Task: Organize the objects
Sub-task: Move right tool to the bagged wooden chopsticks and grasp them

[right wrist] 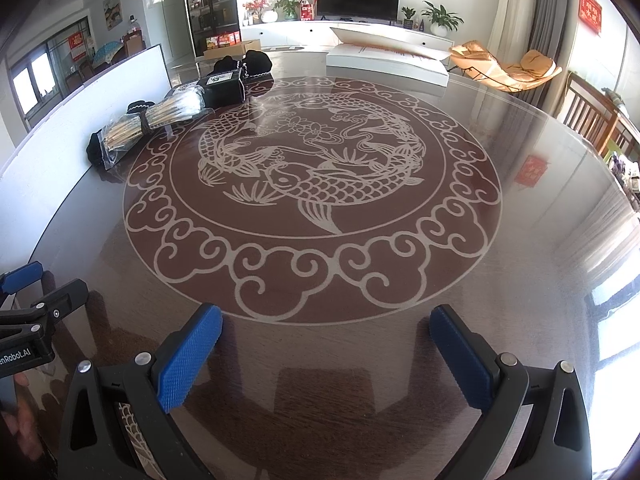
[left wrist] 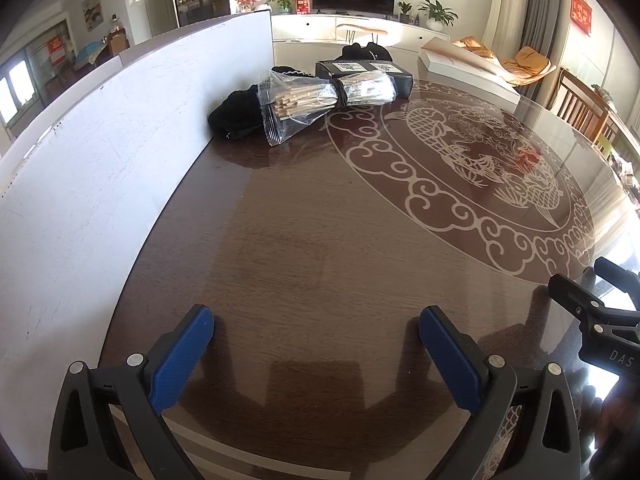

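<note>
Glossy table (right wrist: 360,360), chopstick bundle (left wrist: 320,96) hiding perhaps dark cloth (left wrist: 236,114), both hand-held grippers (left wrist: 316,344) (right wrist: 326,344) agape, empty

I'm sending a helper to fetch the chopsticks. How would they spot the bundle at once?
Follow the tall white board along the table's left edge to the cluster at its far end. The chopstick bundle lies there on black cloth, before a black box: pale sticks in clear plastic, banded mid-length.

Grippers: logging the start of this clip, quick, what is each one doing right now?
Left gripper: open, holding nothing, above the bare table.
Right gripper: open, holding nothing, also above the table.
</note>
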Available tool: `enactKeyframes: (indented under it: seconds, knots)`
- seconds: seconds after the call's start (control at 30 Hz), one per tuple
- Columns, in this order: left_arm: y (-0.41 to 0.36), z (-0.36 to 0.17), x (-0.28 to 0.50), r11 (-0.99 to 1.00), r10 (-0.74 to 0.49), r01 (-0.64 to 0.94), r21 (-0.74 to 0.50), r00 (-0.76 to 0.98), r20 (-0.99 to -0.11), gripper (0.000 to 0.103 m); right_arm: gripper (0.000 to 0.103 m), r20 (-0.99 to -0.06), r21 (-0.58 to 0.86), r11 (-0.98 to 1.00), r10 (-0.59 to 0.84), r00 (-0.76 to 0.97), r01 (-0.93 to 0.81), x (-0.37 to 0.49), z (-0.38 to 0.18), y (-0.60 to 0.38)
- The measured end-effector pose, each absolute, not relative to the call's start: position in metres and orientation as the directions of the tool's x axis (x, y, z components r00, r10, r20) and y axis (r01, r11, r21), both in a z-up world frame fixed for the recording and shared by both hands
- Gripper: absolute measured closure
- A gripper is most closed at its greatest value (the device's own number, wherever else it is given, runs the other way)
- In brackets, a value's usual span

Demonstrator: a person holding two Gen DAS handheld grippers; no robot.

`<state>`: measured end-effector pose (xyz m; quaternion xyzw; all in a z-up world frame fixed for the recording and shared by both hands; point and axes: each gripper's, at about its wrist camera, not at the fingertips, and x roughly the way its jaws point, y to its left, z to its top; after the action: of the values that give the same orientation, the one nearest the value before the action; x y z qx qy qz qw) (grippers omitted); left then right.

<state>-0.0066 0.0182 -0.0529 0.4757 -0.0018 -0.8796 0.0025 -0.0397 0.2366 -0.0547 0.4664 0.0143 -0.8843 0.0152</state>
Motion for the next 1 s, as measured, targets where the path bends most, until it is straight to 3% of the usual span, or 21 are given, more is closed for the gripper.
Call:
enactKeyframes:
  seconds: [0.17,0.3,0.47,0.63,0.7,0.73,0.87,1.0]
  knots:
    - [0.018,-0.053,-0.007,-1.0,-0.009,0.007,0.006,-0.55,-0.835,0.0,0.0,-0.866,0.024,-0.992,-0.082,-0.493,0.123,-0.091,-0.049,0.218]
    - [0.019,-0.053,-0.008,-1.0,-0.01,0.009,0.006,-0.552,-0.834,0.0,0.0,-0.841,0.042,-0.969,-0.165,-0.515,0.242,-0.147,-0.02,0.17]
    - [0.019,-0.053,-0.009,-1.0,-0.01,0.009,0.006,-0.553,-0.833,0.0,0.0,-0.817,-0.059,-0.897,-0.209,-0.538,0.438,-0.217,0.013,0.067]
    - [0.019,-0.054,-0.009,-1.0,-0.01,0.009,0.006,-0.553,-0.833,0.0,0.002,-0.825,-0.121,-0.832,-0.22,-0.521,0.542,-0.25,-0.006,-0.002]
    - [0.019,-0.054,-0.009,-1.0,-0.01,0.008,0.007,-0.554,-0.833,0.0,0.024,-0.857,-0.102,-0.795,-0.234,-0.458,0.597,-0.248,-0.026,-0.012]
    - [0.02,-0.054,-0.009,-1.0,-0.01,0.009,0.006,-0.554,-0.833,0.0,0.042,-0.872,-0.087,-0.784,-0.238,-0.428,0.615,-0.244,-0.036,-0.011]
    - [0.02,-0.054,-0.01,-1.0,-0.01,0.009,0.006,-0.553,-0.833,0.0,0.046,-0.86,0.003,-0.794,-0.312,-0.403,0.608,-0.216,-0.039,0.025]
    - [0.02,-0.054,-0.01,-1.0,-0.011,0.009,0.007,-0.554,-0.833,0.0,0.046,-0.886,0.005,-0.799,-0.282,-0.367,0.602,-0.171,-0.039,0.08]
